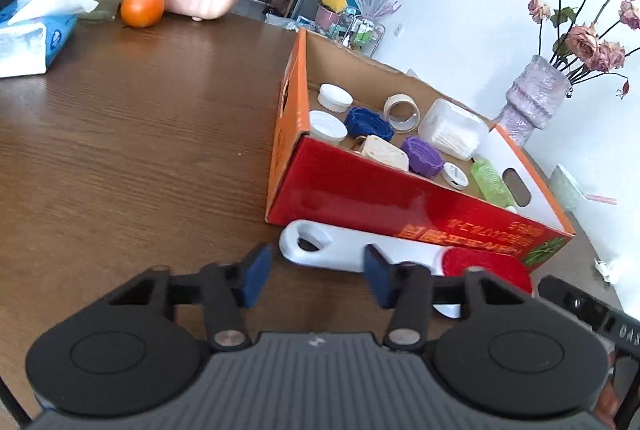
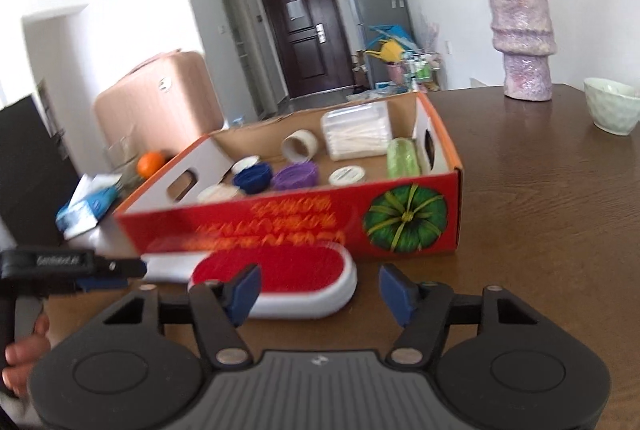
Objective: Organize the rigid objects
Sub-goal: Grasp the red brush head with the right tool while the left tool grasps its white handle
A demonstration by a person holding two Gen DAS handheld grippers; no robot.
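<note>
Left wrist: glossy cardboard box point(image 1: 360, 190), bristly brush point(image 1: 486, 266).

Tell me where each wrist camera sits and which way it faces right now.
Left wrist: rides the left gripper, angled down at the brush handle and the red box; only its own gripper shows.
Right wrist: rides the right gripper, angled down at the brush's red head; the left gripper and the hand holding it show at left.
Shared: brush, box, table, vase, orange.

One box point(image 1: 360, 190), one brush point(image 1: 360, 250), one orange point(image 1: 142, 7).
</note>
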